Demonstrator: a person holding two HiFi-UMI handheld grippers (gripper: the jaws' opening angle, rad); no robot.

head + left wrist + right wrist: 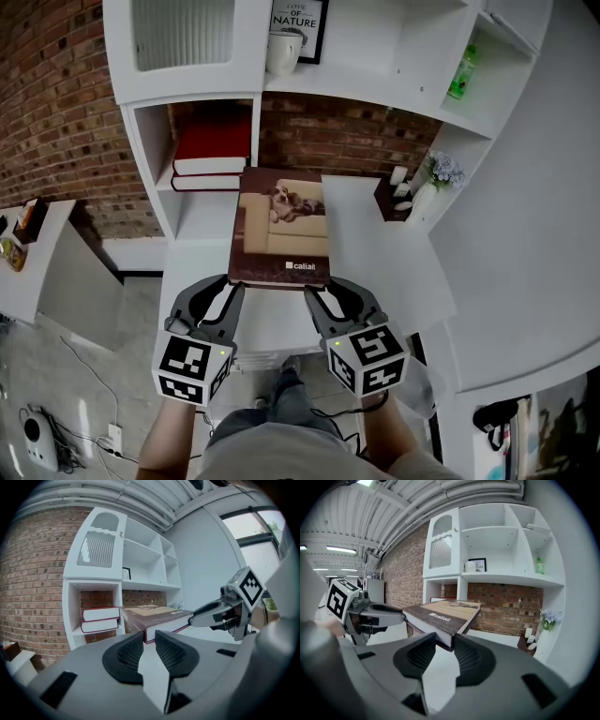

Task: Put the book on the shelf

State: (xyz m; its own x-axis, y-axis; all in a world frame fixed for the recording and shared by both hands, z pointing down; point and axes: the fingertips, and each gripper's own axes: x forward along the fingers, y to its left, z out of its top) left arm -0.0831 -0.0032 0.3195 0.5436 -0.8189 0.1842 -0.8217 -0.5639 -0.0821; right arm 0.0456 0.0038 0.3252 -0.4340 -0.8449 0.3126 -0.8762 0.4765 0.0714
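Observation:
A large brown hardcover book (281,225) with a sofa picture on its cover hangs flat in the air in front of the white shelf unit (187,84). My left gripper (228,287) is shut on the book's near left corner, my right gripper (328,289) on its near right corner. In the left gripper view the book (157,616) sits between the pads of the left gripper (149,641), with the right gripper (211,615) beside it. The right gripper view shows the book (443,613) wedged in the right gripper (445,641). The far edge of the book points at the shelf's lower row.
Two red books (211,155) lie stacked in the lower left cubby. A mug (284,49) and a framed print (302,23) stand on the shelf above, a green bottle (459,75) at right. A brown box (392,199) and flower vase (436,178) sit on the white desk (375,248).

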